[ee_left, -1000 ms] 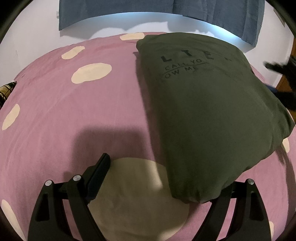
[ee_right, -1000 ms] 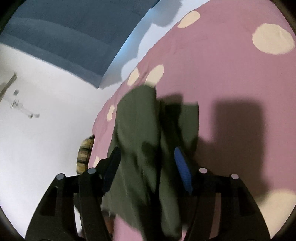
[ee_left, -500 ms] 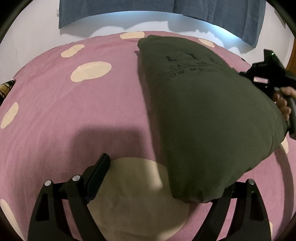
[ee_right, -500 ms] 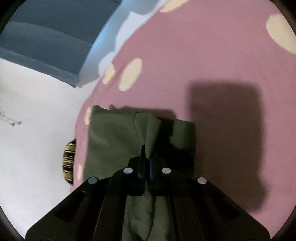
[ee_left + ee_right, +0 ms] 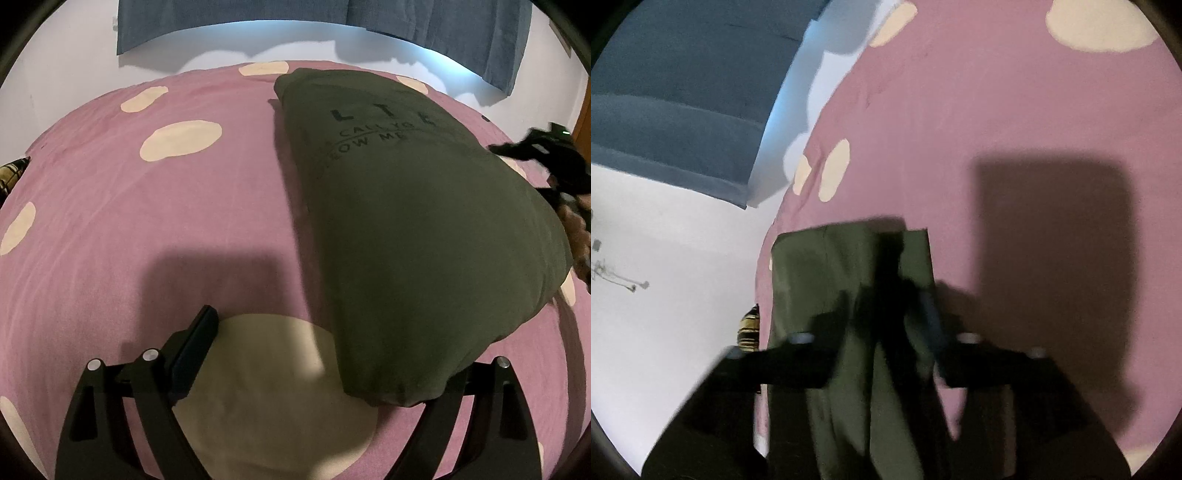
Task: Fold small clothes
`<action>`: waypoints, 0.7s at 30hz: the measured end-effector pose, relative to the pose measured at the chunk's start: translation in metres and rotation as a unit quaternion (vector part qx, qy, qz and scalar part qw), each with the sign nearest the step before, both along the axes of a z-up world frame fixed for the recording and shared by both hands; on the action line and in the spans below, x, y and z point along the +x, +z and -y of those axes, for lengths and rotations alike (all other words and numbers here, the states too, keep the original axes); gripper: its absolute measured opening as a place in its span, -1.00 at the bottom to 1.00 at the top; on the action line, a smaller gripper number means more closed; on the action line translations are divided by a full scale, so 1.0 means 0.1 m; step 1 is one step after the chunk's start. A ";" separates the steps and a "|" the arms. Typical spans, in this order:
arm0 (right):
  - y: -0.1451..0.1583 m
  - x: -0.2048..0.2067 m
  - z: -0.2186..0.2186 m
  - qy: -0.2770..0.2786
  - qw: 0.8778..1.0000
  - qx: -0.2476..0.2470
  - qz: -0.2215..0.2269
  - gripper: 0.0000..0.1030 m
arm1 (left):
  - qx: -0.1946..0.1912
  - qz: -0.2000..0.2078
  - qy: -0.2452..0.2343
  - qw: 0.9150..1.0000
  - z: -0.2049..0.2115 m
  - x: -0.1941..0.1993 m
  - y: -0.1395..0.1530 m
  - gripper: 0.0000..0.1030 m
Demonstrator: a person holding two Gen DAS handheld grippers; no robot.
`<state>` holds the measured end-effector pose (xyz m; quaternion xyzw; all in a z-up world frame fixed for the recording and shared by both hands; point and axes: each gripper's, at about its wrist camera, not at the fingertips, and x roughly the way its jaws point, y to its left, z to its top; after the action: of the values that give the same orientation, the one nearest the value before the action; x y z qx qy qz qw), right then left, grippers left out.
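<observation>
The left gripper [image 5: 314, 354] hovers with jaws wide apart, the folded dark green shirt [image 5: 417, 229] draping over its right finger. The right gripper [image 5: 886, 328], blurred, has jaws parted around the shirt's edge. The shirt lies on the pink spotted bed [image 5: 147, 229]

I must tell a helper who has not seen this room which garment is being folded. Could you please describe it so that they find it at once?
Look at the pink bedsheet with large cream dots, below the blue curtain. On its right half lies the dark green T-shirt, folded into a long panel. It is the only garment on the sheet and carries dark printed letters near its far end.
</observation>
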<state>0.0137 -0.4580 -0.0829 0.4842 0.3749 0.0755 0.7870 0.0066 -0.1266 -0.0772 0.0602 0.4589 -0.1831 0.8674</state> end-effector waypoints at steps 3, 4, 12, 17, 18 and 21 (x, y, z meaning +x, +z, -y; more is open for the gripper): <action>0.17 -0.35 -0.04 0.001 1.000 -0.011 0.018 0.27 | 0.000 0.000 0.000 1.000 0.00 0.00 0.00 0.71; 0.19 -0.41 -0.05 0.000 1.000 -0.012 0.022 0.28 | -0.001 0.001 0.000 1.000 0.00 0.00 0.00 0.71; 0.22 -1.11 -0.21 0.004 0.999 -0.019 0.036 0.42 | -0.054 -0.007 -0.047 0.997 -0.13 -0.28 0.14 0.68; 0.11 -1.21 -0.32 0.014 0.999 -0.009 0.031 0.43 | -0.159 -0.037 -0.066 0.984 -0.30 -0.36 0.39 0.68; 0.08 -1.20 -0.35 0.020 0.999 -0.006 0.030 0.43 | -0.173 -0.041 -0.062 0.982 -0.32 -0.32 0.42 0.68; 0.01 -1.10 -0.42 0.027 0.999 -0.005 0.024 0.49 | -0.191 -0.057 -0.038 0.979 -0.37 -0.12 0.41 0.68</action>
<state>-0.0968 -0.4157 -0.0817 0.4682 0.3690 0.1070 0.7957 -0.0052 -0.0899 -0.0365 -0.0994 0.4618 -0.3035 0.8275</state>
